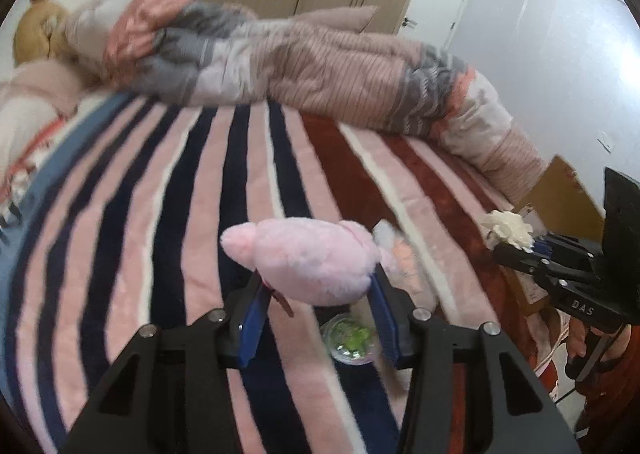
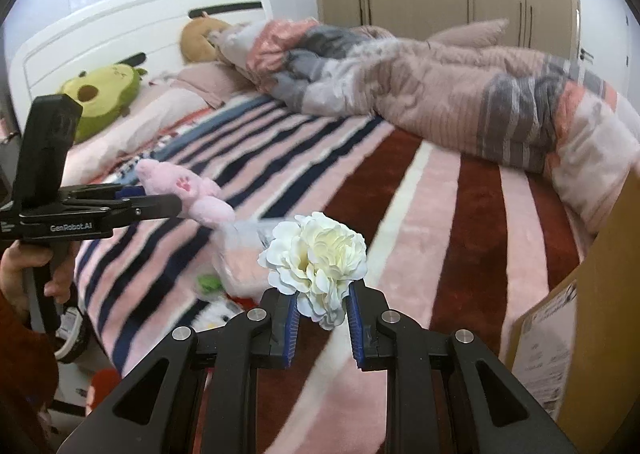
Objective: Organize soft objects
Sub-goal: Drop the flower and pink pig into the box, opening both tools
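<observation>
My left gripper [image 1: 316, 286] is shut on a pink plush toy [image 1: 308, 258] and holds it above the striped bed blanket [image 1: 180, 194]. The toy also shows in the right wrist view [image 2: 188, 190], held by the left gripper [image 2: 176, 202] at the left. My right gripper [image 2: 322, 306] is shut on a white fabric flower [image 2: 316, 258] above the blanket [image 2: 440, 234]. In the left wrist view the flower [image 1: 506, 228] sits at the tips of the right gripper [image 1: 516, 250] at the right edge.
A rumpled pink and grey duvet [image 2: 420, 86] lies across the far side of the bed. A green avocado plush [image 2: 102, 94] and a brown plush [image 2: 200, 38] sit by the white headboard [image 2: 120, 26]. A cardboard box [image 2: 592, 314] stands at the right. A clear packet with green bits [image 1: 352, 338] lies on the blanket.
</observation>
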`<state>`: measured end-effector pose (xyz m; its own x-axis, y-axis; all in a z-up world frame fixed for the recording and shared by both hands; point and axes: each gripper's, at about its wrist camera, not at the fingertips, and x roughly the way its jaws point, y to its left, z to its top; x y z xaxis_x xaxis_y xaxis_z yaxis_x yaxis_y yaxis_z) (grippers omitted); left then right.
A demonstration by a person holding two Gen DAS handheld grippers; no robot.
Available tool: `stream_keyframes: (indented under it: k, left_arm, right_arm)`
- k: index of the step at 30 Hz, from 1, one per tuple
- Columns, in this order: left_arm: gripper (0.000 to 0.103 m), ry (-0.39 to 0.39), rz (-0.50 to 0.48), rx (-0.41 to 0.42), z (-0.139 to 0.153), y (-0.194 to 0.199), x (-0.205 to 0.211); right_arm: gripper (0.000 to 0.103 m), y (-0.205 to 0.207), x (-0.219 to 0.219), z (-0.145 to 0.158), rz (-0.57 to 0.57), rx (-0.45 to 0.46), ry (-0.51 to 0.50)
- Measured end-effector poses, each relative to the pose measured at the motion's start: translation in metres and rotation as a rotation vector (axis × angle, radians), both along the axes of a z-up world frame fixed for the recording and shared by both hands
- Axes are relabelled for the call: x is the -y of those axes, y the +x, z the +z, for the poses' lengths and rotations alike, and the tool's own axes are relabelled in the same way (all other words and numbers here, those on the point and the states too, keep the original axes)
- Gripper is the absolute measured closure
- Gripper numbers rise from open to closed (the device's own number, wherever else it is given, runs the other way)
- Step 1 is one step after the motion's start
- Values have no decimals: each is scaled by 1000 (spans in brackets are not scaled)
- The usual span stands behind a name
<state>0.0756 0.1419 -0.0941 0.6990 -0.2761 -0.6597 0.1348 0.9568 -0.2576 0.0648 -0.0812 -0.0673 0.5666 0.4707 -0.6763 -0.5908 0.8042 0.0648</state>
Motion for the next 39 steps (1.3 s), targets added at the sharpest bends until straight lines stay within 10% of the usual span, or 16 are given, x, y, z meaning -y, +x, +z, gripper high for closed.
stream_keyframes:
  k: [17,39]
  left_arm:
    - [58,9,-275,248,153,-34,171]
    - [46,180,-484,85,109,25,333]
  right_arm:
    - [87,-57,131,112,-73,229,16]
    - [58,-22,236,46,-181,29,-99]
